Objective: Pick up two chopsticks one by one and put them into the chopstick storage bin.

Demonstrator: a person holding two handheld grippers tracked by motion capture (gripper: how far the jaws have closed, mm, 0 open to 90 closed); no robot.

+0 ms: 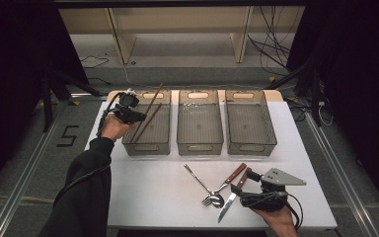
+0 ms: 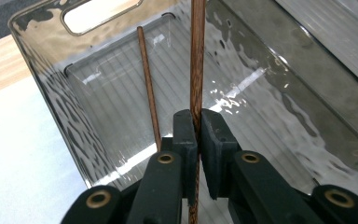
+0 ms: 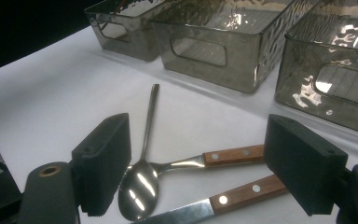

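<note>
The left gripper (image 2: 196, 140) is clenched on a brown wooden chopstick (image 2: 196, 60), holding it over the leftmost clear bin (image 1: 147, 146) at the far left of the white table (image 1: 143, 192); the stick slants down into that bin. A second chopstick (image 2: 149, 88) leans inside the same bin, just beside the held one. The right gripper (image 3: 198, 168) hovers low over the cutlery near the table's front edge, its jaws spread wide and grasping nothing, with a spoon (image 3: 140, 186), a wood-handled fork (image 3: 223, 156) and a wood-handled knife (image 3: 233, 196) lying between them.
</note>
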